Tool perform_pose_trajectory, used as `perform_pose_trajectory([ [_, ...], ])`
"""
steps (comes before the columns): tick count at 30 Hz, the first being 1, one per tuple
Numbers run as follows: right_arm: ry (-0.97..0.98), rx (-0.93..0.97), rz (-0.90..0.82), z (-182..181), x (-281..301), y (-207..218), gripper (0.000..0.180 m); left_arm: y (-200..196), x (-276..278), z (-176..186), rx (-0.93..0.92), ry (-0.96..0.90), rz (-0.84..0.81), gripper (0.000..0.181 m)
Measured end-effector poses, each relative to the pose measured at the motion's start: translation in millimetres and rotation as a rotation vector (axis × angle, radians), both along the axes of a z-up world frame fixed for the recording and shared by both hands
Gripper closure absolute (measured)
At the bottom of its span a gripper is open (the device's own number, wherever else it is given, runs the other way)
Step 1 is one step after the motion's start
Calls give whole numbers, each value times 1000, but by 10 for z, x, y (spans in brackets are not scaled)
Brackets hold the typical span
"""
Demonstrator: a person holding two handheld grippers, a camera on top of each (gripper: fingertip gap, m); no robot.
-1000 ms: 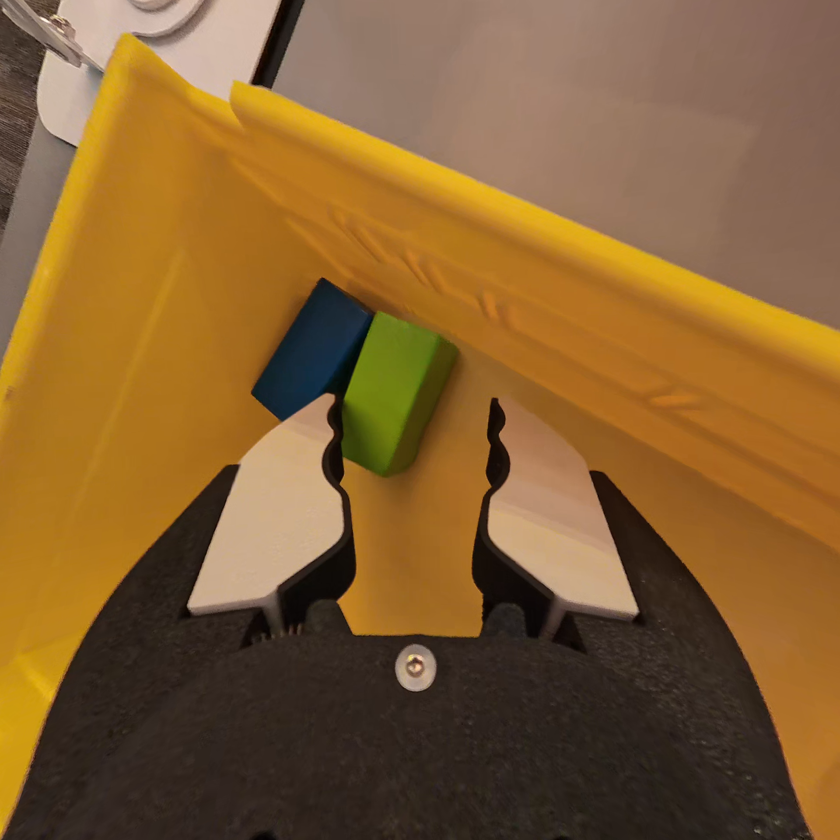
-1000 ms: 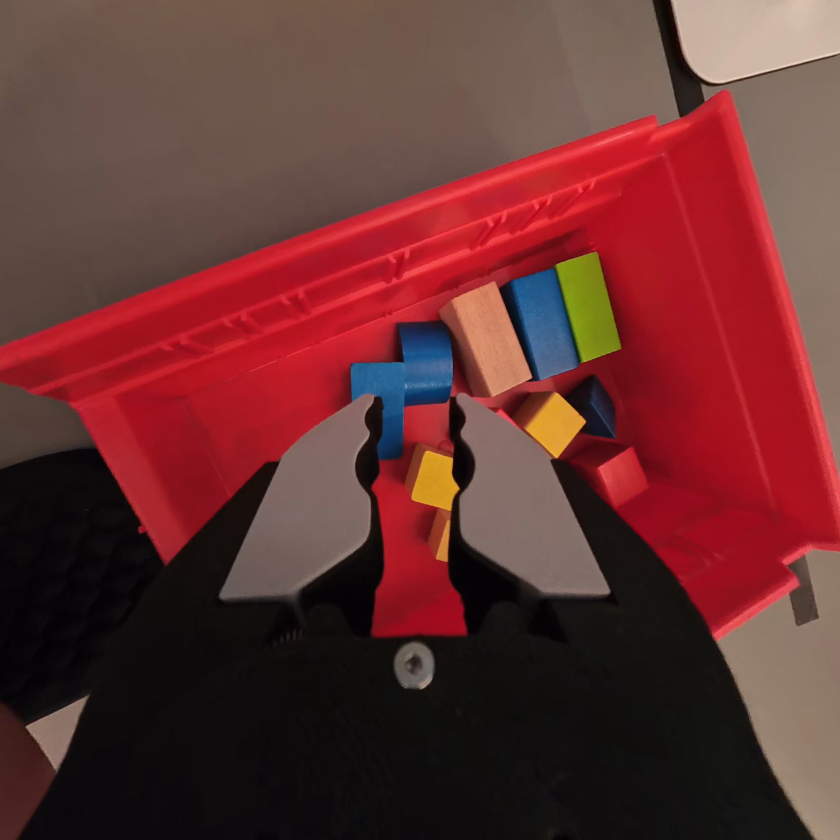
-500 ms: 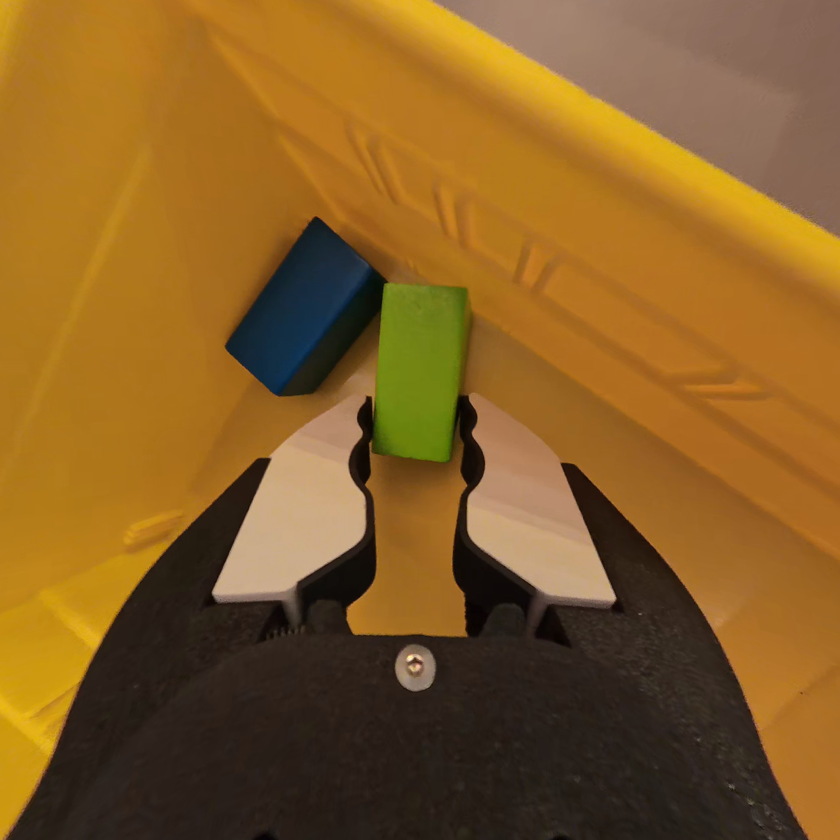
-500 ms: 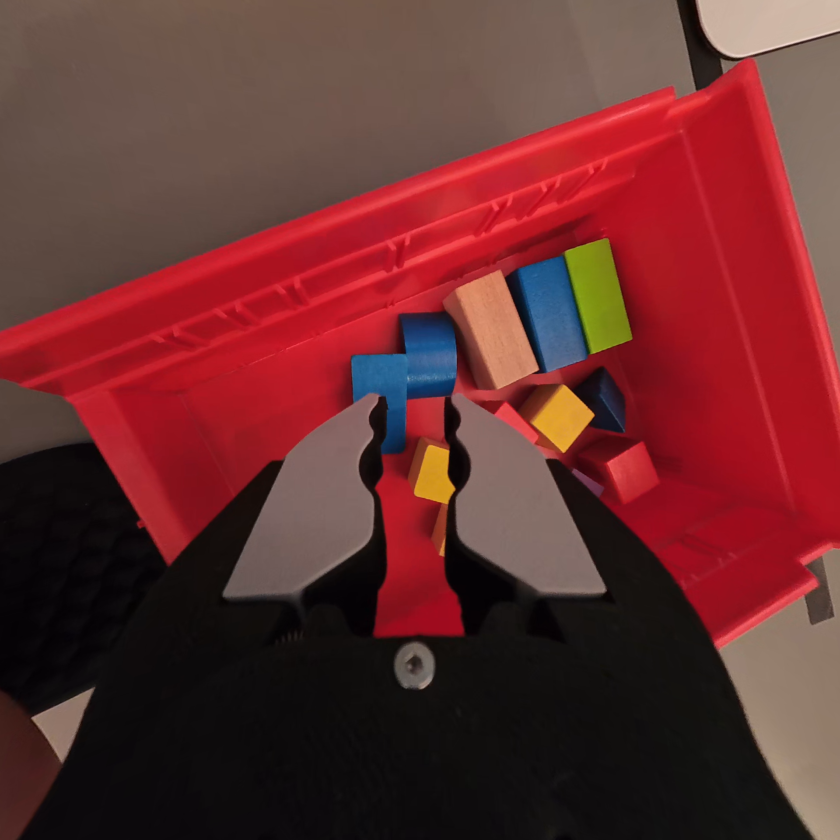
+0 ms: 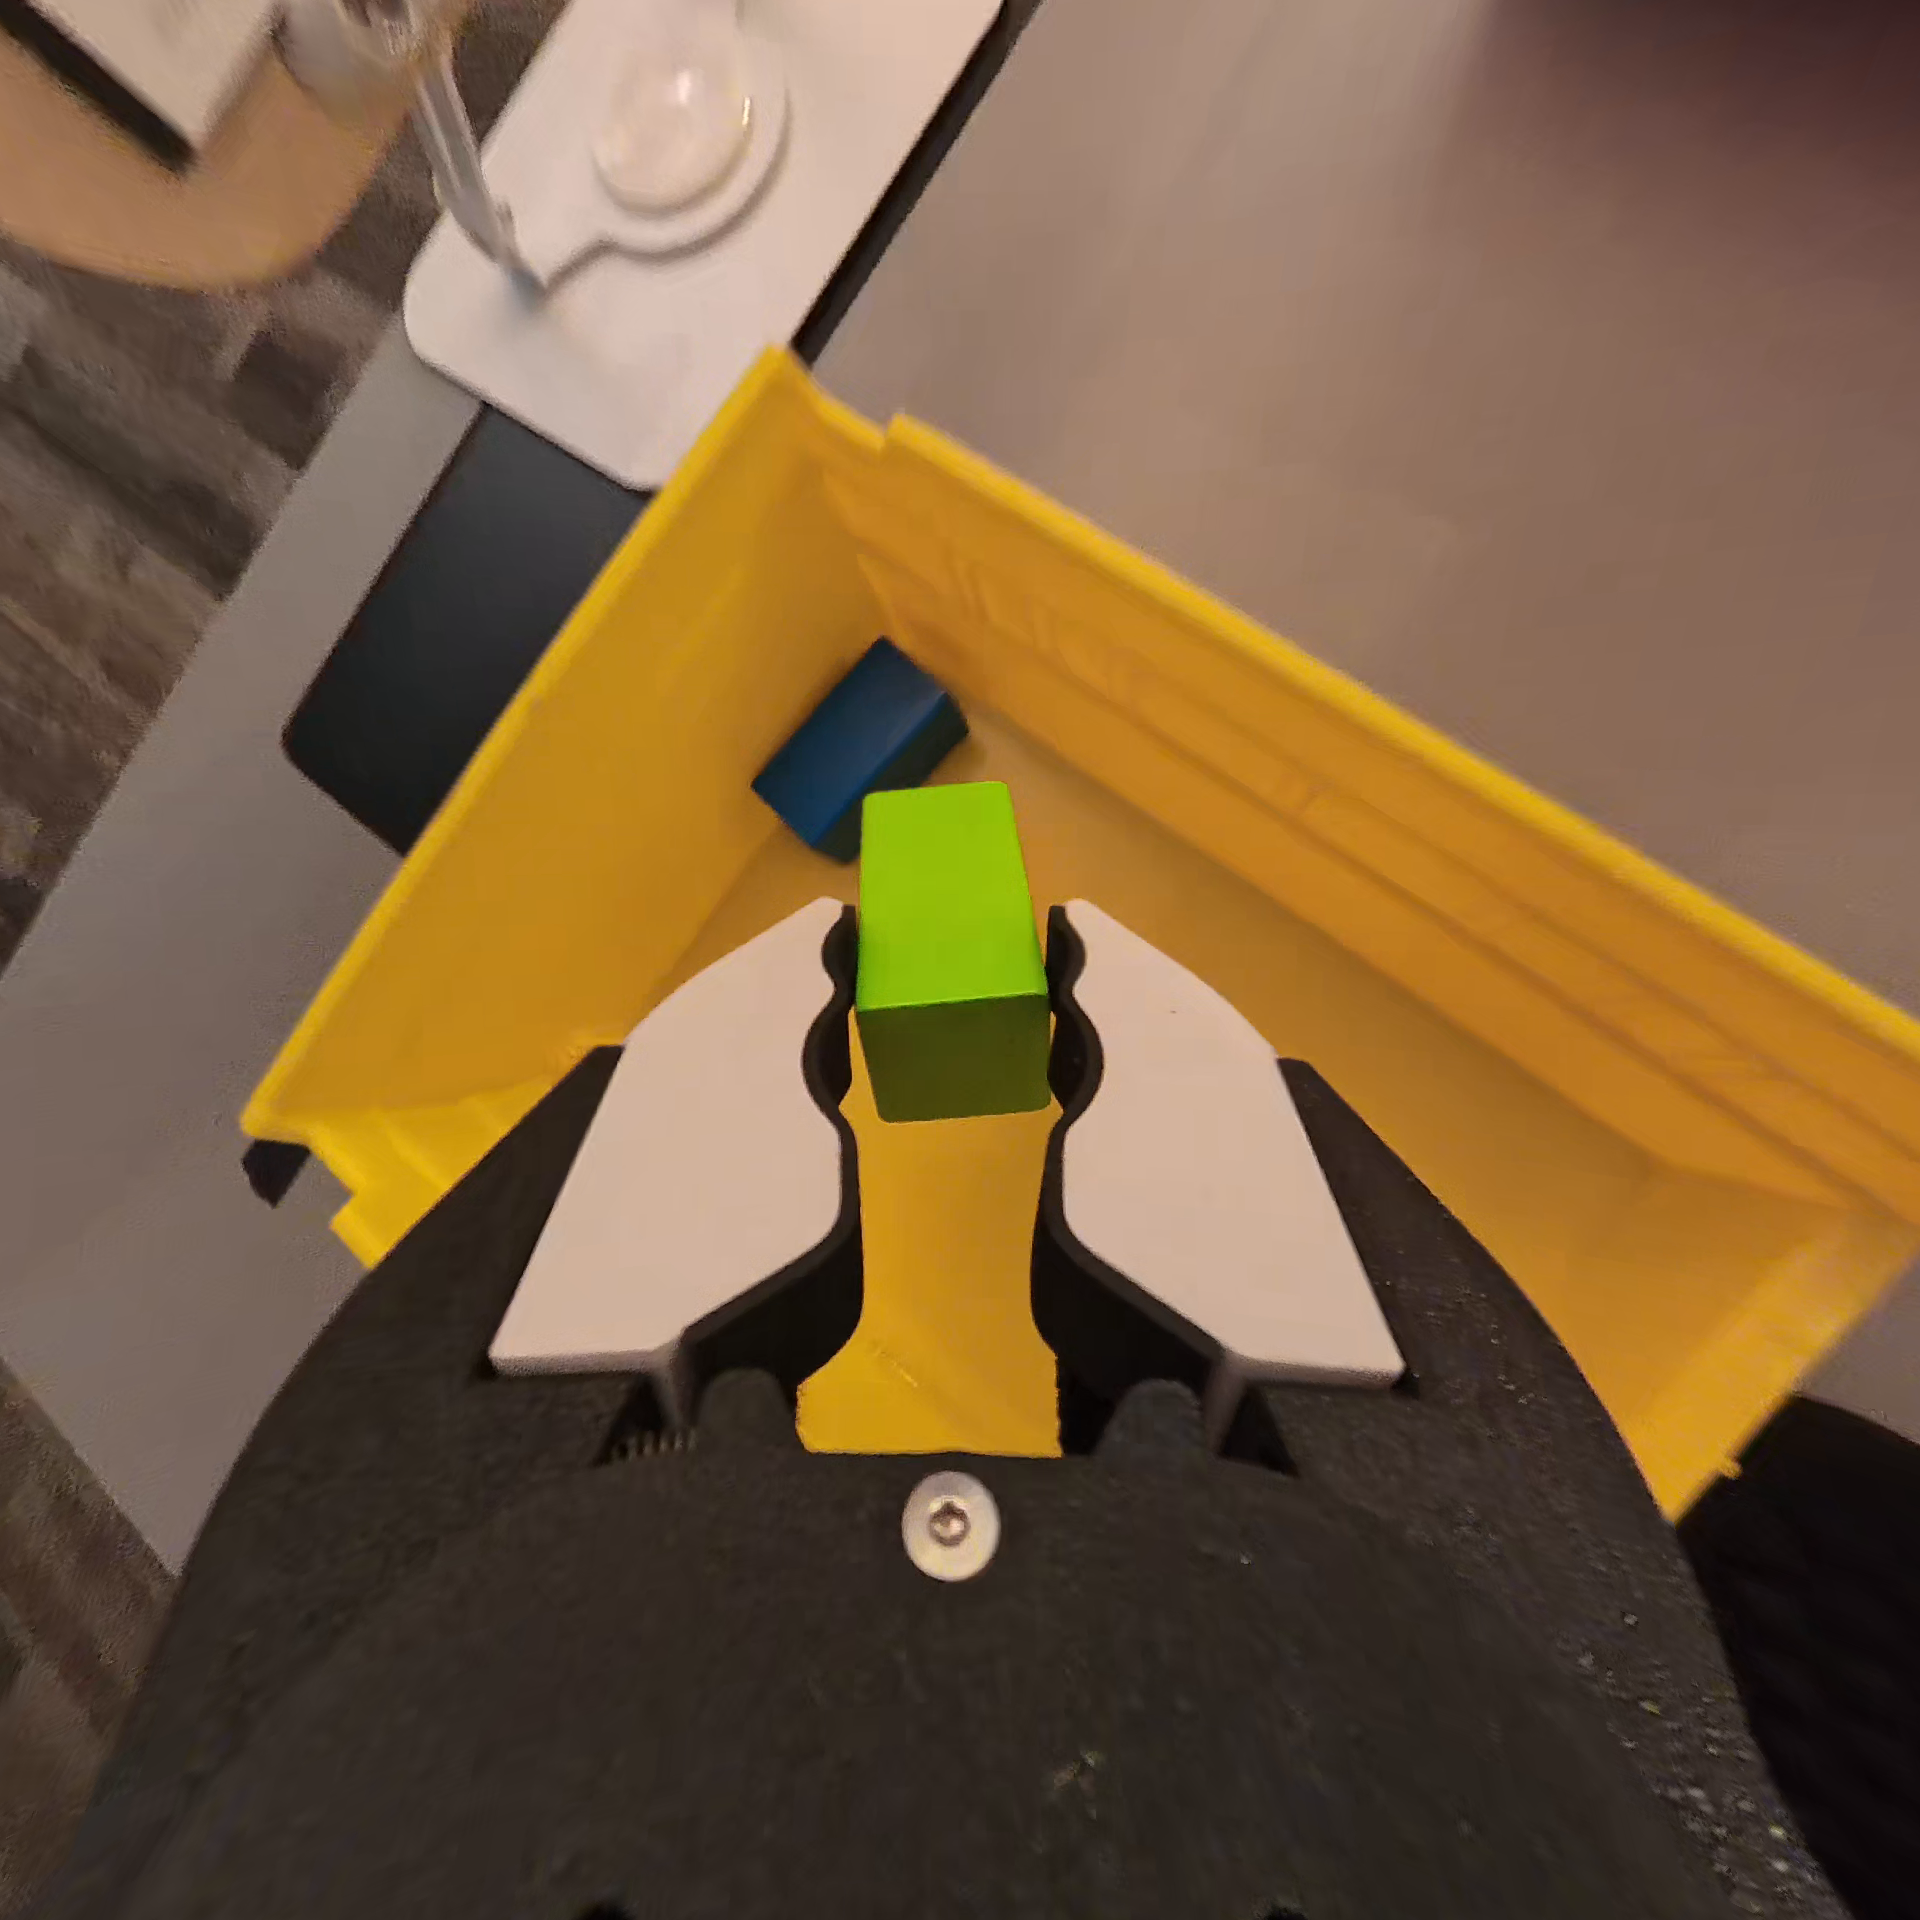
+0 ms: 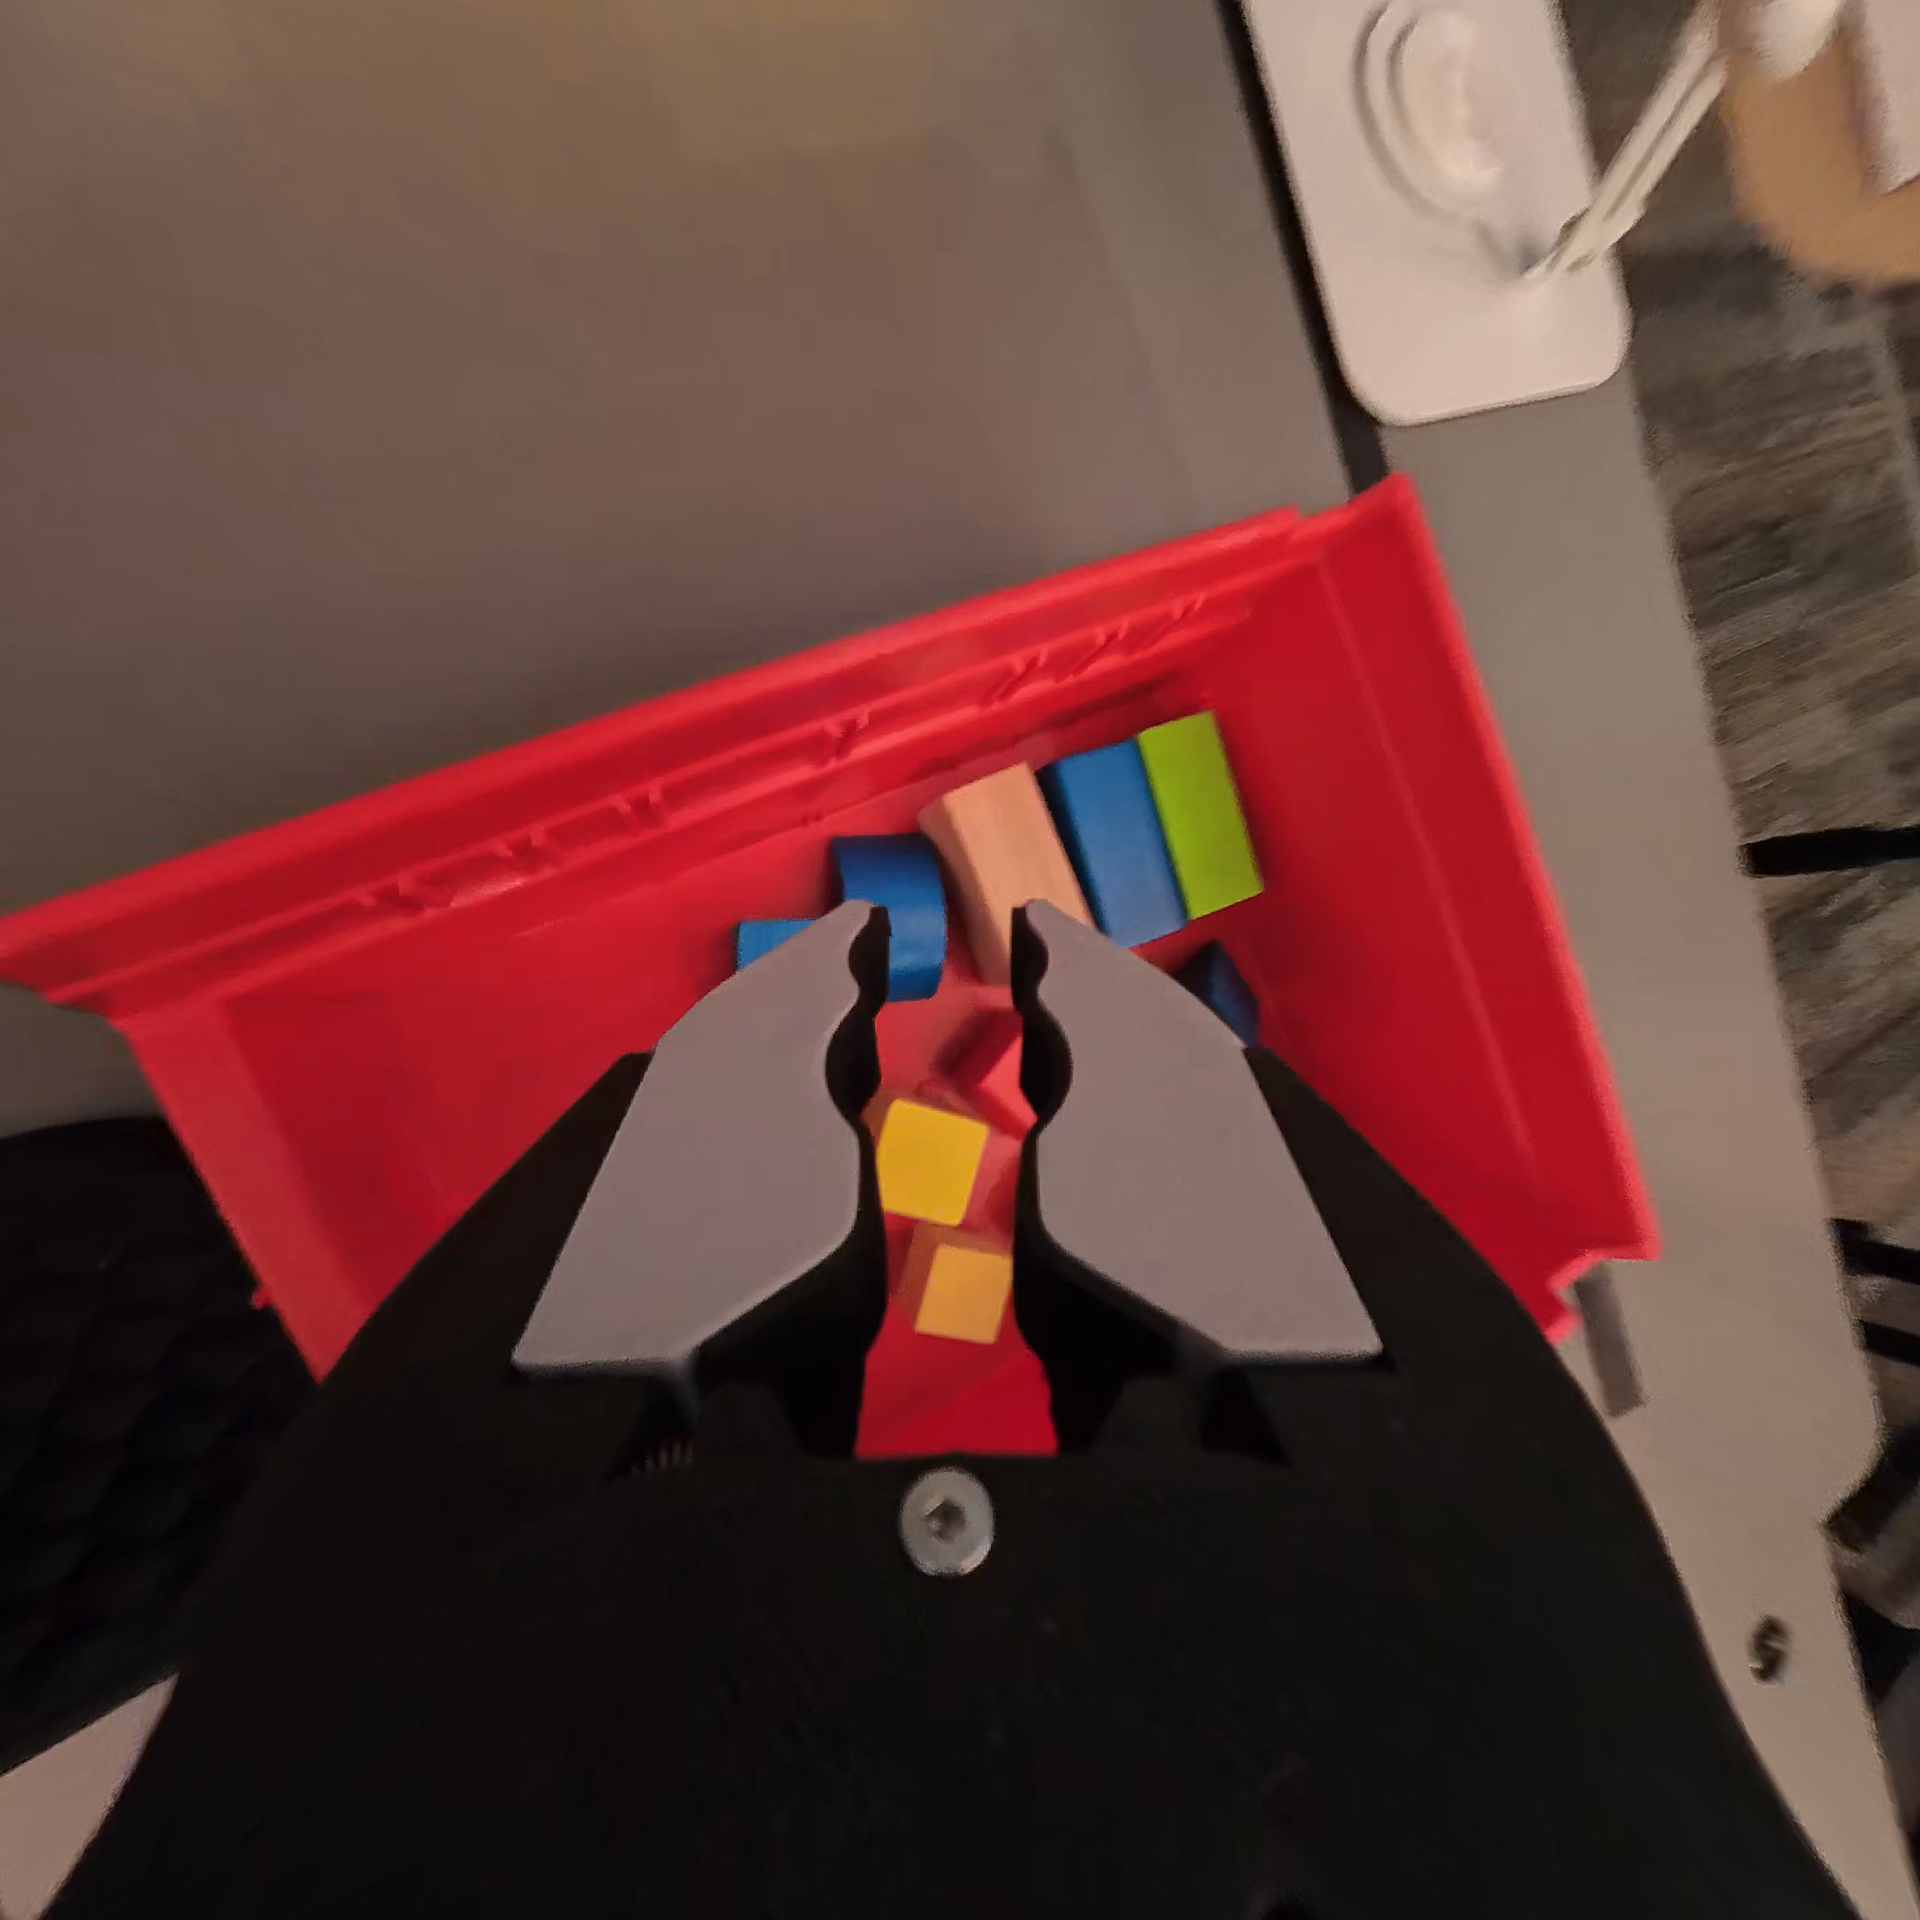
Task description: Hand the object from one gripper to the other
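Note:
My left gripper (image 5: 948, 914) is shut on a green block (image 5: 945, 935) and holds it above the floor of the yellow bin (image 5: 1351, 748). A dark blue block (image 5: 852, 748) lies in the bin's far corner. My right gripper (image 6: 948, 920) is partly open and empty, above the red bin (image 6: 520, 935). That bin holds several blocks: a blue arch piece (image 6: 904, 914), a tan block (image 6: 997, 852), a blue block (image 6: 1112, 842), a green block (image 6: 1200, 816) and yellow cubes (image 6: 930, 1158).
A white stand base (image 5: 644, 208) with a metal rod sits beyond the yellow bin, next to a dark flat slab (image 5: 436, 665). It also shows in the right wrist view (image 6: 1455, 208). The grey table (image 5: 1455, 312) ends at patterned carpet (image 6: 1808, 727).
My left gripper closed on the green block and lifted it up and back from the bin corner. My right gripper rose and pulled back over the red bin, jaws slightly wider.

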State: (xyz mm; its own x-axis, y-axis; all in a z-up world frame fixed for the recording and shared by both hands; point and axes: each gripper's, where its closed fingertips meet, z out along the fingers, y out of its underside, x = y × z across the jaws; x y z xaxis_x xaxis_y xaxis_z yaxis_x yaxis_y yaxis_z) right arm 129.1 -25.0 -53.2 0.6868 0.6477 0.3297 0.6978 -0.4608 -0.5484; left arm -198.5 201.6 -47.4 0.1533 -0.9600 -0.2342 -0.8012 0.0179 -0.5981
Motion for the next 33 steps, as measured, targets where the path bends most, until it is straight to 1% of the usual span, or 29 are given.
perform_pose_trajectory([
  [2,-29,107,-8,192,-40,105,156,-176,81,214,9,-61,-60,146],
  [5,17,275,17,575,-322,257,156,-595,299,542,31,-154,-212,146],
  [7,111,363,93,822,-686,297,151,-928,462,736,48,-207,-323,146],
  [10,309,449,260,1106,-1350,262,135,-1434,674,919,60,-262,-487,146],
  [12,368,490,328,1185,-1670,258,124,-1704,780,955,71,-267,-571,146],
  [14,361,515,390,1165,-1900,233,122,-1915,858,958,78,-265,-636,147],
  [16,366,474,466,1065,-2110,167,122,-2069,914,958,72,-266,-678,147],
  [20,366,422,502,921,-2282,170,123,-2229,967,919,69,-248,-724,147],
  [21,380,413,507,914,-2299,164,128,-2251,976,912,66,-247,-730,147],
  [23,406,386,523,891,-2315,144,145,-2266,997,912,67,-253,-732,147],
  [27,383,334,494,832,-2274,162,145,-2243,1034,882,70,-248,-717,146],
  [28,356,319,483,811,-2236,163,145,-2224,1047,890,89,-253,-707,143],
  [30,279,294,459,769,-2088,151,145,-2208,1053,968,96,-289,-685,127],
  [31,236,292,436,771,-1963,145,145,-2204,1037,1021,84,-310,-676,122],
  [33,158,286,357,818,-1586,106,145,-2176,984,1128,68,-353,-658,120],
])
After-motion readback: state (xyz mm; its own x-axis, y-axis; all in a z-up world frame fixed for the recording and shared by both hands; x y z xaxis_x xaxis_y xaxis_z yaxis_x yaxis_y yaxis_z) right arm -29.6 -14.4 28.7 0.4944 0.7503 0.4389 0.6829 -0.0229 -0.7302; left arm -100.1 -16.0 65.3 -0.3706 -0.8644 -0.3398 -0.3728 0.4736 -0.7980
